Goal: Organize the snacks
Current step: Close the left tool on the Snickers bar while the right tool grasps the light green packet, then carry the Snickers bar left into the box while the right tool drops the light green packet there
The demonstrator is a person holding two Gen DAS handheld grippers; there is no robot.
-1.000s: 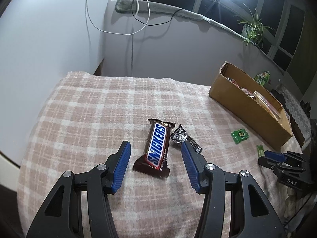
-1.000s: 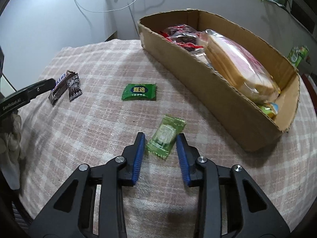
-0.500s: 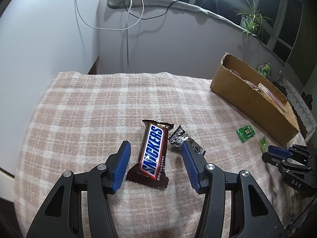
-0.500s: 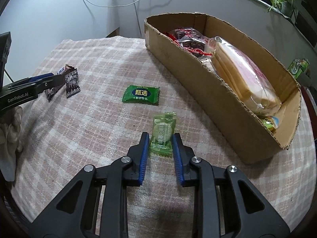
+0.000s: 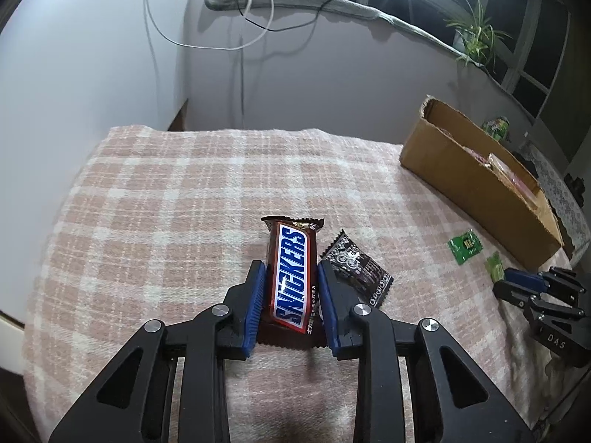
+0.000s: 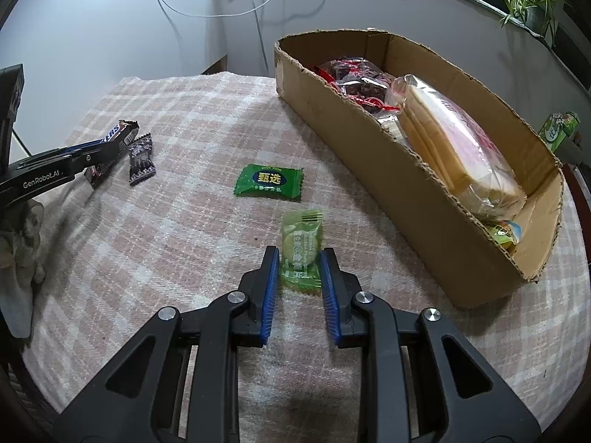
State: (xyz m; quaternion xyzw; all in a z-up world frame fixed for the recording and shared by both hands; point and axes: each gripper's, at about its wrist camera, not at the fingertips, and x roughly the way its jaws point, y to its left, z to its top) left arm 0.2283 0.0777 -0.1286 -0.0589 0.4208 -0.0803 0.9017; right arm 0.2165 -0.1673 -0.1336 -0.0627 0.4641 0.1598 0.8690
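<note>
Snickers bar (image 5: 293, 277) flat on plaid-covered counter (image 5: 166, 203), pinched between blue pads of left gripper (image 5: 291, 277), jaws closing onto wrapper sides. Small black-and-white packet (image 5: 356, 265) just right of bar, near end beside right pad, not gripped. Cardboard box (image 5: 472, 181) at far right edge of counter, well apart from bar; dark green sachet (image 5: 465, 246) and pale green candy (image 5: 494, 267) lying between. Right gripper (image 6: 298, 269) pressed onto pale green candy (image 6: 301, 249), pads on both long edges, candy down on cloth, far end sticking out past fingertips. Dark green sachet (image 6: 269, 181) just beyond it, apart, untouched. Cardboard box (image 6: 369, 147) to right of candy, near but not touching; inside: bagged sliced bread (image 6: 454, 144), red-and-clear packet (image 6: 354, 81) at far end, yellow-green wrapper (image 6: 506, 232) at near end. Left gripper (image 6: 101, 155) visible at left edge from right wrist view, on Snickers bar (image 6: 114, 136), black packet (image 6: 141, 158) alongside. Potted plant (image 5: 476, 37) on sill beyond box, white cable (image 5: 207, 26) hanging down wall, green carton (image 6: 559, 129) off counter behind box.
</note>
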